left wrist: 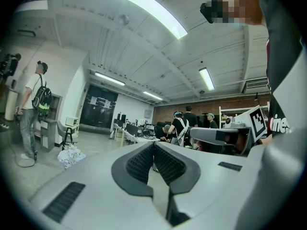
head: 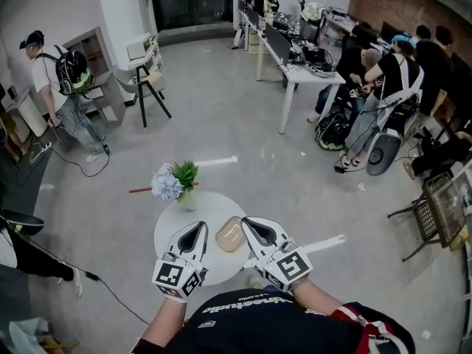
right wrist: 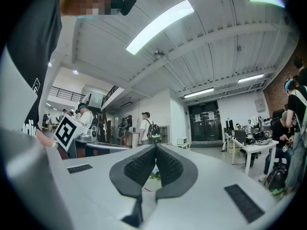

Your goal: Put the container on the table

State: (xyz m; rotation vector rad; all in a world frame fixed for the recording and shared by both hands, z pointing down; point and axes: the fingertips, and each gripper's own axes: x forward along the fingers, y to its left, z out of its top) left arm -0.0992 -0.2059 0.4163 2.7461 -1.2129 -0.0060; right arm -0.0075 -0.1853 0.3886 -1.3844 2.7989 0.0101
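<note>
A small pale beige container [head: 230, 235] sits on the round white table [head: 214, 206], between my two grippers and held by neither. My left gripper [head: 197, 227] hovers just left of it, jaws shut and empty; in its own view the pads [left wrist: 144, 163] meet at the tip. My right gripper [head: 248, 223] hovers just right of the container, and its pads [right wrist: 167, 166] also meet with nothing between them. Both point level across the table. The container is hidden in both gripper views.
A vase of white and green flowers [head: 175, 181] stands at the table's far left edge. Grey floor surrounds the table. Desks with seated people [head: 383, 72] fill the back right. A person with a backpack [head: 59, 87] stands at the left. A stool [head: 147, 87] is further back.
</note>
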